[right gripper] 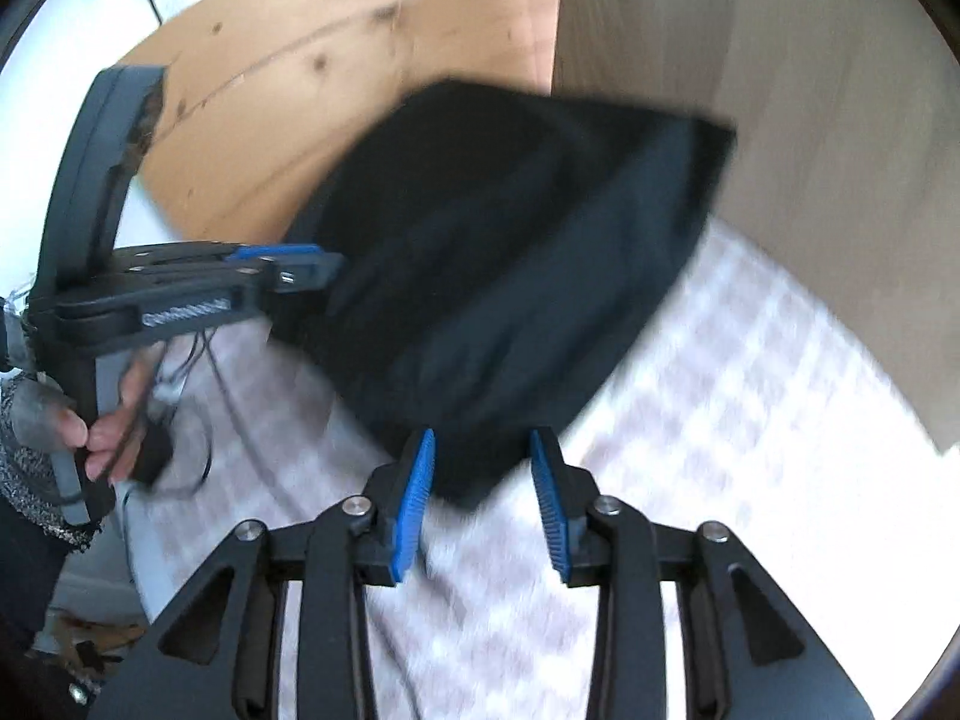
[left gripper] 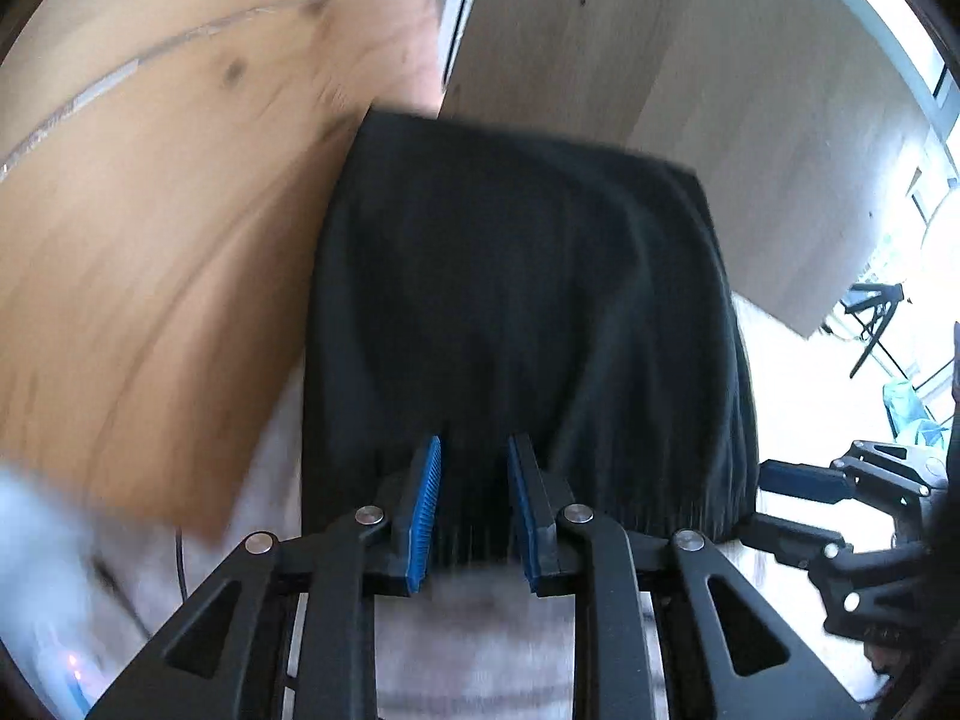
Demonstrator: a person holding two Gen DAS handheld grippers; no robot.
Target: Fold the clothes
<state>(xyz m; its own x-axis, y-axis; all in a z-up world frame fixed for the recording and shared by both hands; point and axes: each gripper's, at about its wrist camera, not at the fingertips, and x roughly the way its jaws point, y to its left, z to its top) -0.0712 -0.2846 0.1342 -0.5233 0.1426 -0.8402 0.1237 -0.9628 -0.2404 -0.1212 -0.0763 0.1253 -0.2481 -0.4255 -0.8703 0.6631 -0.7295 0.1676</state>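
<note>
1. Up close, left wrist view: a dark garment (left gripper: 516,312) hangs lifted above a wooden desk (left gripper: 150,228). The left gripper (left gripper: 474,504) has its blue pads (left gripper: 423,510) apart around the ribbed hem, not pinching it. The right gripper (left gripper: 780,504) sits at the hem's right corner; its grip is unclear.
2. Right wrist view: blurred. The right gripper (right gripper: 483,498) is apart around the garment's (right gripper: 510,276) lowest corner. The left gripper (right gripper: 312,267) meets the cloth's far edge, likely to spread it for folding.
</note>
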